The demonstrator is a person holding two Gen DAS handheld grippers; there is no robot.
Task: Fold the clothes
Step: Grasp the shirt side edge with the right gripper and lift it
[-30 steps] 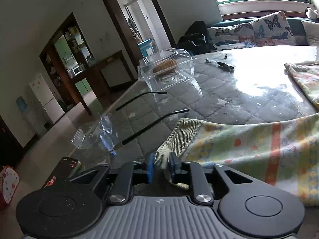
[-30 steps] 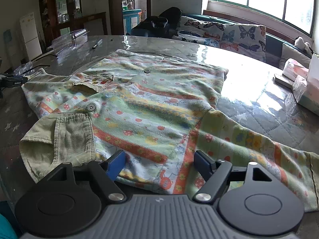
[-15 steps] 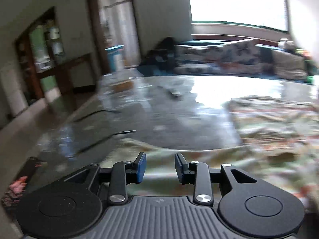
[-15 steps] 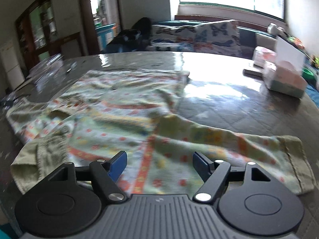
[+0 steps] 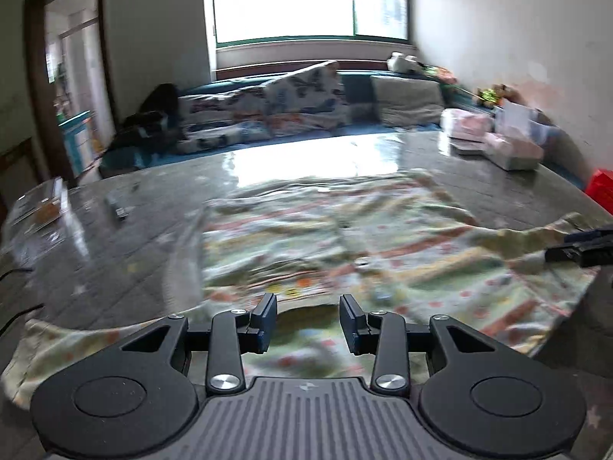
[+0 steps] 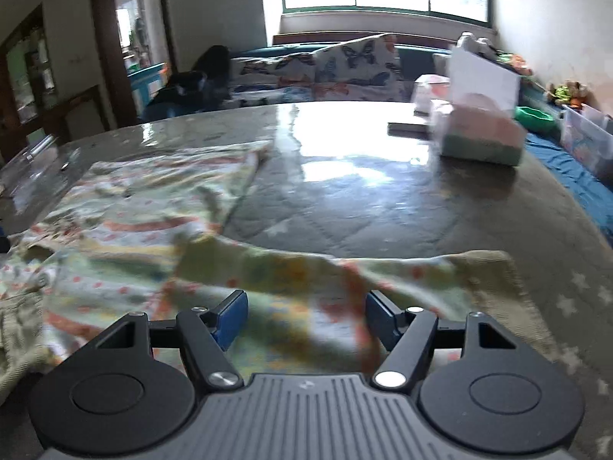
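A small shirt (image 5: 345,237) printed with pastel stripes and dots lies spread flat on the table, its green cuffs at the ends of the sleeves. My left gripper (image 5: 308,322) hovers over the shirt's near edge. Its jaws are opening and the pads press on nothing. In the right wrist view the shirt (image 6: 134,230) fills the left side and one sleeve (image 6: 383,272) runs right to its cuff (image 6: 494,276). My right gripper (image 6: 306,318) sits low over that sleeve, jaws wide and closing, with cloth under them but not pinched. The image is blurred.
The glossy quilted table (image 6: 364,199) carries tissue boxes (image 6: 482,134) at the far right, a clear plastic container (image 5: 38,207) and a small dark object (image 5: 117,207) at the left. A sofa with butterfly cushions (image 5: 268,115) stands behind.
My left gripper has let go of the green cuff, opened its jaws and swung right to face the shirt's body. My right gripper has slid right along the sleeve, jaws a little narrower.
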